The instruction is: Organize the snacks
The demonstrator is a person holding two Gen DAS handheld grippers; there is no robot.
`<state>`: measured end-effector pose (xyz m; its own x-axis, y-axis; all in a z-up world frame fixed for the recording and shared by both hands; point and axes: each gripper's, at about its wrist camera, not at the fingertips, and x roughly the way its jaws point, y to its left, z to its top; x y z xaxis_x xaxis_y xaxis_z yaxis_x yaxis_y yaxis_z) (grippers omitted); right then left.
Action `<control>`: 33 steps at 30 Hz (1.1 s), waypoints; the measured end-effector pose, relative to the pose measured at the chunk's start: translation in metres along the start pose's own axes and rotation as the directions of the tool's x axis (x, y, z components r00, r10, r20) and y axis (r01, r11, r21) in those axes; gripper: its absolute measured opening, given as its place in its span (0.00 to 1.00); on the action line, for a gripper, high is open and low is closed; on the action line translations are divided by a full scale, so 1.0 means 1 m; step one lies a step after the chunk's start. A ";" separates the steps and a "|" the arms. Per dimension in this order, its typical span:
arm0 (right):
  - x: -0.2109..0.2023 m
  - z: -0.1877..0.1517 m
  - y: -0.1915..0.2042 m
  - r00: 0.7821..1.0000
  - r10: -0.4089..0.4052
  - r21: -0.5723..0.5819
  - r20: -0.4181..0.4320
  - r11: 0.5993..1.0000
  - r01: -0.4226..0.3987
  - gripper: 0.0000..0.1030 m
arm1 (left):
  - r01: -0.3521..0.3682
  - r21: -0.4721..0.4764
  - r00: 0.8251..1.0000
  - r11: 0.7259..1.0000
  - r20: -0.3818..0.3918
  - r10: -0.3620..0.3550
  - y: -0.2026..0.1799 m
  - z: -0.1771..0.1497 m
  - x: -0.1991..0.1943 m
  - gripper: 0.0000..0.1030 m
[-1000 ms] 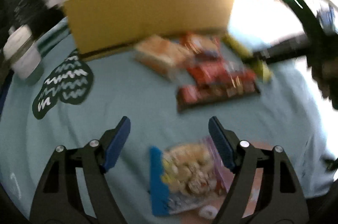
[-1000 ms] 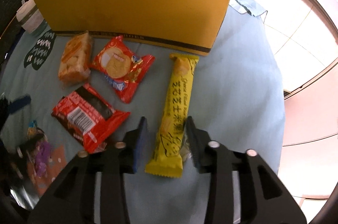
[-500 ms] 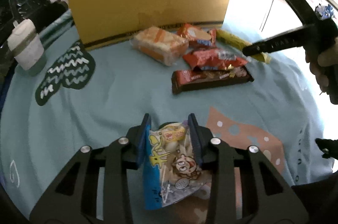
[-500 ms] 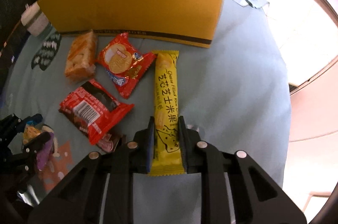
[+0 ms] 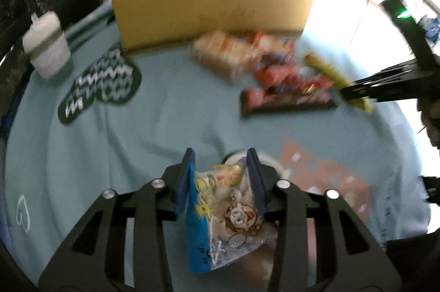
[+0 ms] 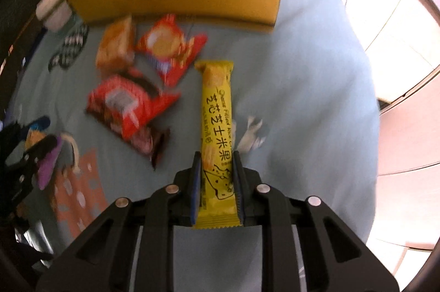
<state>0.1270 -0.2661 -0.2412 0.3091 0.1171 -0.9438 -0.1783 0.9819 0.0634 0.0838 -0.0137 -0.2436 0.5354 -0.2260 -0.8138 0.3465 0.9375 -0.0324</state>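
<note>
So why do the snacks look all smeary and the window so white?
Left wrist view: the red packets by the yellow box are motion-blurred, and the window glare washes out the top right. Right wrist view: the yellow bar stays sharp, the other snacks smear.

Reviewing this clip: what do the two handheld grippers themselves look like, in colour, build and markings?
Both match: the left gripper and right gripper have black frames with triangular cut-outs, round silver bolt heads, and ribbed blue pads on the fingers. Seen from the left wrist view, the right gripper's black body carries a small green light. No cables or sleeves show clearly.
</note>
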 end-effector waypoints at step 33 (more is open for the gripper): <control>-0.023 0.000 0.007 0.995 0.064 0.016 0.075 0.998 -0.065 0.19 | -0.002 -0.041 0.999 0.999 0.045 0.004 -0.010 -0.017 -0.038 0.96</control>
<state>0.1186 -0.2620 -0.2194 0.3662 0.1906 -0.9108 -0.1830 0.9744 0.1303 0.0467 -0.0095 -0.2223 0.5706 -0.2340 -0.7872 0.3138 0.9479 -0.0544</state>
